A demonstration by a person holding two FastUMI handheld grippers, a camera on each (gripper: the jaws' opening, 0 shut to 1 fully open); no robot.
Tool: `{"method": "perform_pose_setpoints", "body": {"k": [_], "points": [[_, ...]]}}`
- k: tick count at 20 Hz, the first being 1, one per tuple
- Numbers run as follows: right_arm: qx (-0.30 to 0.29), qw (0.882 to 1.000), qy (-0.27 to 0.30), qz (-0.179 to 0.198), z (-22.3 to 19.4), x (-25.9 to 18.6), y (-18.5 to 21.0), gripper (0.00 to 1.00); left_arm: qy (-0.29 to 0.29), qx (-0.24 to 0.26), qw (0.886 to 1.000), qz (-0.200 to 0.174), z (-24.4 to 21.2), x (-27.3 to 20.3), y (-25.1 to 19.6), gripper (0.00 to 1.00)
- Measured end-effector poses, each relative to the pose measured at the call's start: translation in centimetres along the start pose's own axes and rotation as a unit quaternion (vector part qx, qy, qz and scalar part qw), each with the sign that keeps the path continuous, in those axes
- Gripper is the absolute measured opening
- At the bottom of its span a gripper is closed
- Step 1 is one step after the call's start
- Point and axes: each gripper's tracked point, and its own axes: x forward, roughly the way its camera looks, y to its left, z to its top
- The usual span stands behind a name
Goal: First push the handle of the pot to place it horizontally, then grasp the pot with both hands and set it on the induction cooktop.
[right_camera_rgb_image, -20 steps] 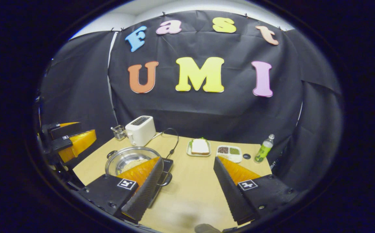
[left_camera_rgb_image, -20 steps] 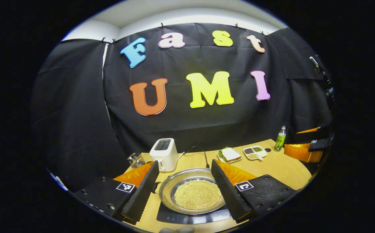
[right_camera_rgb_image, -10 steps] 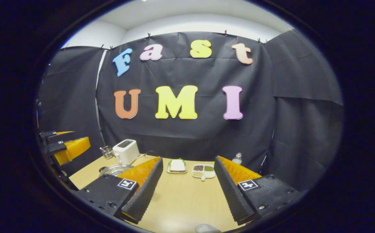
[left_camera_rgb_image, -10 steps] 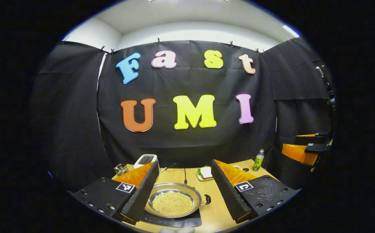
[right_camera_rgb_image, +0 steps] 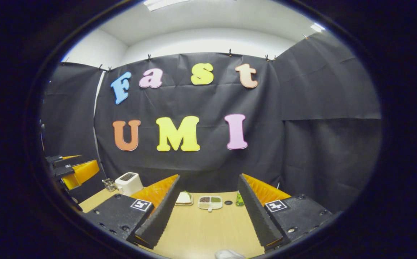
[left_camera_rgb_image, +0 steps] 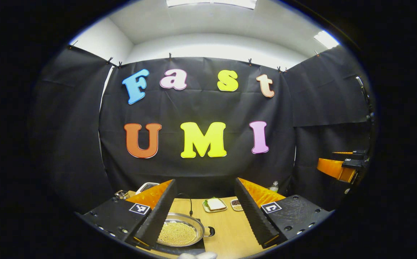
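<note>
The pot is seen resting on the cooktop near the front edge of the desk, its one visible handle pointing sideways along that edge, so the task is judged to be as good as done. In the left gripper view the left gripper is held above and behind the pot with its tongs spread wide and nothing between them; one finger overlaps the pot's near rim in the picture, but no contact can be made out. In the right gripper view the right gripper is likewise held wide and empty over bare desk. Both are judged to be raised and apart because the pot needs no further holding. The pot, its pale round contents and the cooktop are given by the left gripper view, together with a cable running toward the back edge. What the right gripper view gives more plainly is the row along the back edge: a toaster toward the left corner with a small rack beside it, a sandwich plate, a divided dish and a green bottle partly behind a finger. Each gripper is also seen by the other's camera, far off at the side.
</note>
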Motion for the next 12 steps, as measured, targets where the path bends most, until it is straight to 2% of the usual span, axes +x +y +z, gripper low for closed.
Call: {"method": "perform_pose_setpoints", "body": {"k": [5,12], "points": [[-0.011,1.0,-0.01,-0.023,0.5,-1.6,-1.6,1.0,-0.009,0.007,1.0,0.027,0.7,-0.9,1.7,0.96],[-0.016,1.0,-0.008,-0.019,0.8,-2.2,-1.5,1.0,-0.012,0.008,0.999,0.032,0.9,-2.0,1.6,0.96]]}}
